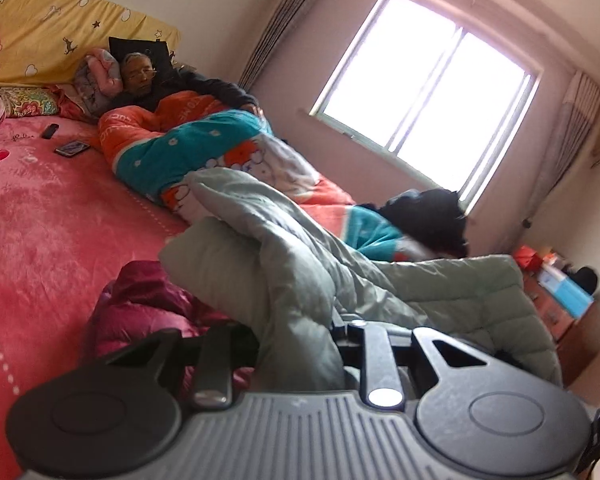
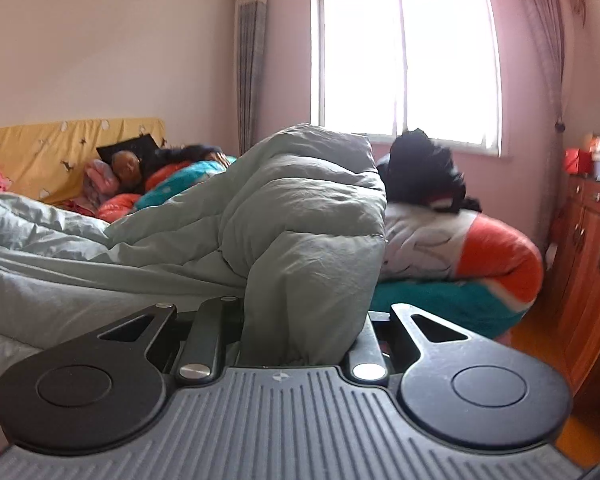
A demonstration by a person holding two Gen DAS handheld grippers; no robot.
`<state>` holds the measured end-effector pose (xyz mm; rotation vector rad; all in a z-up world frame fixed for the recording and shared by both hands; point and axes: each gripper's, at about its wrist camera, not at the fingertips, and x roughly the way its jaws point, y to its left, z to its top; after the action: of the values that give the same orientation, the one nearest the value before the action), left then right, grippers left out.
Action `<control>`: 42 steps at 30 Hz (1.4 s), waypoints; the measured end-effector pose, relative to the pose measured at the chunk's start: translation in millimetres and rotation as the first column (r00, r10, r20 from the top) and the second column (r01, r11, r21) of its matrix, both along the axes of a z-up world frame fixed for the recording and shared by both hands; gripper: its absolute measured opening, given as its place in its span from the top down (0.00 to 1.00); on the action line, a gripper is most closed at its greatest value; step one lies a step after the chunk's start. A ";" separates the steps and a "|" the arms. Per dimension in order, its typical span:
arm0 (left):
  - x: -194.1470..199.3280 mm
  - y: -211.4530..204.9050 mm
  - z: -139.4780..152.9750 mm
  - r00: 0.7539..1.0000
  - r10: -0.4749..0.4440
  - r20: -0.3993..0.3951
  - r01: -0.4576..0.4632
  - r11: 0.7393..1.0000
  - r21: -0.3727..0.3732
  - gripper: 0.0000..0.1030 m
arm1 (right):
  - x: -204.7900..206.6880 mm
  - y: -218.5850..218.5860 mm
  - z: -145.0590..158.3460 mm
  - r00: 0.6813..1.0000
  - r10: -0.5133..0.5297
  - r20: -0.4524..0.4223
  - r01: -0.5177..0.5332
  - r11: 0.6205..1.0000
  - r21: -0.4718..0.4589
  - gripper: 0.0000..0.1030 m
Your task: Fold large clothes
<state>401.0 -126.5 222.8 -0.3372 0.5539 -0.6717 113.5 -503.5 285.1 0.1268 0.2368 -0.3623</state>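
Observation:
A pale grey-green padded jacket (image 1: 284,264) lies bunched on the pink bed (image 1: 40,220). My left gripper (image 1: 296,344) is shut on a fold of it, which rises between the fingers and hides the tips. In the right wrist view the same jacket (image 2: 300,216) bulges up from my right gripper (image 2: 304,332), which is shut on another fold. The rest of the jacket trails to the left over the bed. A dark magenta garment (image 1: 140,312) lies crumpled just left of my left gripper.
A person (image 1: 140,72) lies at the bed's far side under an orange and teal quilt (image 1: 188,148). A black garment (image 2: 424,168) sits on the quilt's foot. A phone (image 1: 71,148) and a remote (image 1: 49,131) lie on the bed. A wooden cabinet (image 2: 588,248) stands right.

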 end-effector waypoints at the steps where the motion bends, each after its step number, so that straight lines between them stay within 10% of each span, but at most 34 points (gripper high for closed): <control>1: 7.2 -3.3 -4.9 1.000 0.002 -0.008 -0.002 1.000 0.005 0.77 | 12.4 -5.2 -5.3 1.000 -0.002 -0.012 0.002 1.000 0.006 0.78; 10: 57.0 -20.8 -61.7 0.996 0.056 -0.069 -0.049 0.995 0.092 0.68 | 79.1 -34.9 -52.0 0.990 -0.027 -0.137 0.031 0.999 0.023 0.67; 14: 65.7 -18.9 -80.4 0.992 0.079 -0.100 -0.067 0.991 0.117 0.59 | 94.5 -44.2 -74.8 0.981 -0.048 -0.190 0.053 0.998 0.023 0.50; 19: 70.0 -12.6 -83.1 0.991 0.115 -0.064 -0.103 0.979 0.175 0.27 | 96.5 -72.3 -83.0 0.969 -0.135 -0.206 0.148 0.988 0.049 0.01; 22: 67.5 3.5 -73.3 0.988 0.152 -0.010 -0.147 0.966 0.212 0.11 | 83.0 -88.2 -80.7 0.964 -0.172 -0.201 0.192 0.978 0.085 0.00; 30: 34.7 10.0 -26.9 0.950 0.210 0.231 -0.262 0.939 0.225 0.11 | 39.0 -84.4 -60.7 0.971 -0.238 -0.024 0.239 0.968 0.069 0.00; 34: 34.4 -30.5 -35.9 0.976 0.117 0.186 -0.157 0.963 0.217 0.11 | 57.2 -67.5 -58.9 0.992 -0.126 -0.015 0.126 0.991 0.053 0.00; 42: 56.5 -47.4 -81.8 0.973 0.191 0.127 -0.221 0.928 0.300 0.11 | 102.7 -67.0 -97.6 0.983 -0.066 -0.172 0.081 0.993 0.086 0.00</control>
<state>457.5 -173.9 141.0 -0.0626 0.5155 -0.3853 216.2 -570.5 187.5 0.1974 0.4174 -0.4363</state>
